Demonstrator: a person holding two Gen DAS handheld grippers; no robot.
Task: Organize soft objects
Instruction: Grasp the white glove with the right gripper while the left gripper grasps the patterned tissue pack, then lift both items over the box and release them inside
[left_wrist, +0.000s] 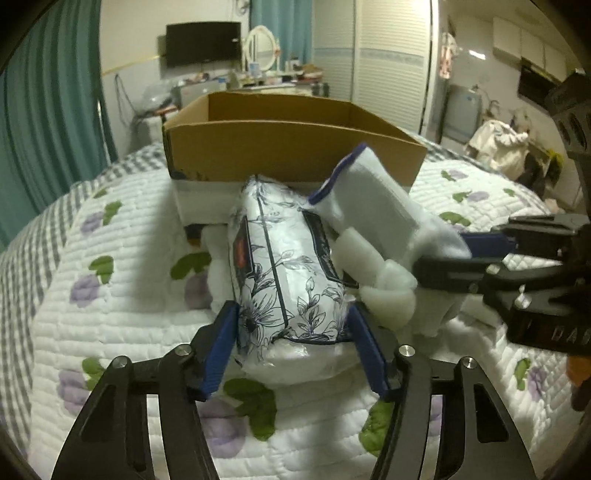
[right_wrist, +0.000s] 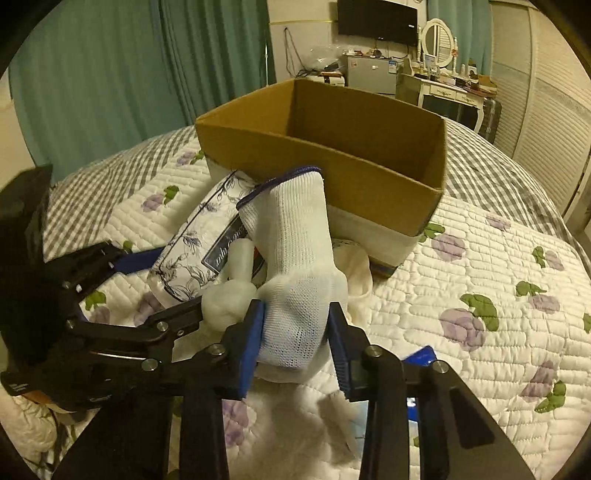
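Evidently both grippers had picked up soft items for boxing: the left gripper had its jaws clamped on the floral tissue pack, the right gripper on a white glove, just above the bed, before the open cardboard box beyond.

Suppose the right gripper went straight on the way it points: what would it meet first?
The white glove held by the right gripper would probably hit the cardboard box near wall first, though depth is unclear.
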